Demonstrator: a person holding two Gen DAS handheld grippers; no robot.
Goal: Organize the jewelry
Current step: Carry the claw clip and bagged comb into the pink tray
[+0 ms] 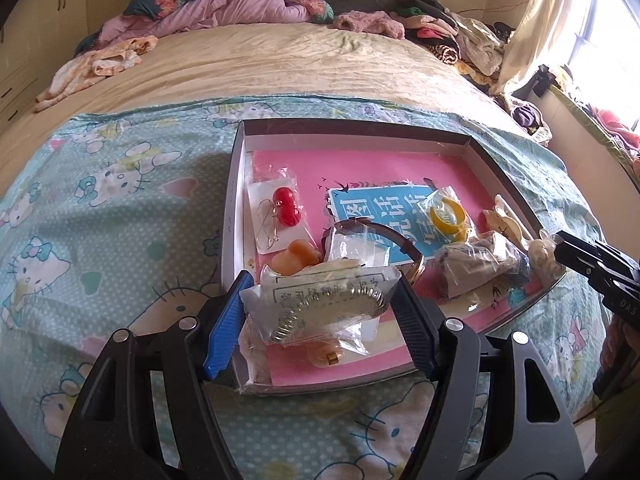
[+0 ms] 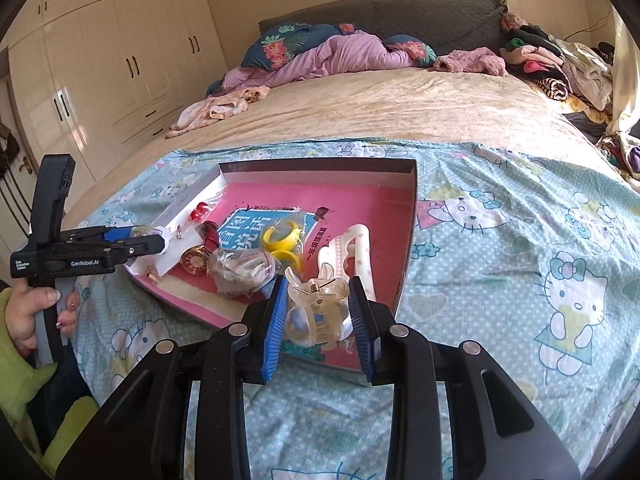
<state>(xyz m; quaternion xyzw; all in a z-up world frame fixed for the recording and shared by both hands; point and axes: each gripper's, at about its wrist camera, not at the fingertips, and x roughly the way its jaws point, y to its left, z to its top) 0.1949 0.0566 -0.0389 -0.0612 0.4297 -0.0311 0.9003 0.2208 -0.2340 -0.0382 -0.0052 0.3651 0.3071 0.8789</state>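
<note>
A shallow box lid (image 1: 344,130) with a pink book inside lies on the bed and holds jewelry. My left gripper (image 1: 320,300) is shut on a clear plastic packet with a silver bracelet (image 1: 332,308), over the box's near left corner. My right gripper (image 2: 320,308) is shut on a clear plastic hair claw clip (image 2: 316,312) over the box's near edge (image 2: 404,280). In the box lie red ball earrings on a card (image 1: 284,206), yellow rings in a bag (image 1: 446,216), a watch (image 1: 412,264), an orange piece (image 1: 294,262), a bagged bundle (image 2: 240,270) and a white hair clip (image 2: 352,252).
The box sits on a Hello Kitty blanket (image 1: 100,240) over a beige bedspread (image 1: 280,60). Clothes and pillows are piled at the head of the bed (image 2: 340,52) and along the right side (image 1: 460,40). White wardrobes (image 2: 100,60) stand at left.
</note>
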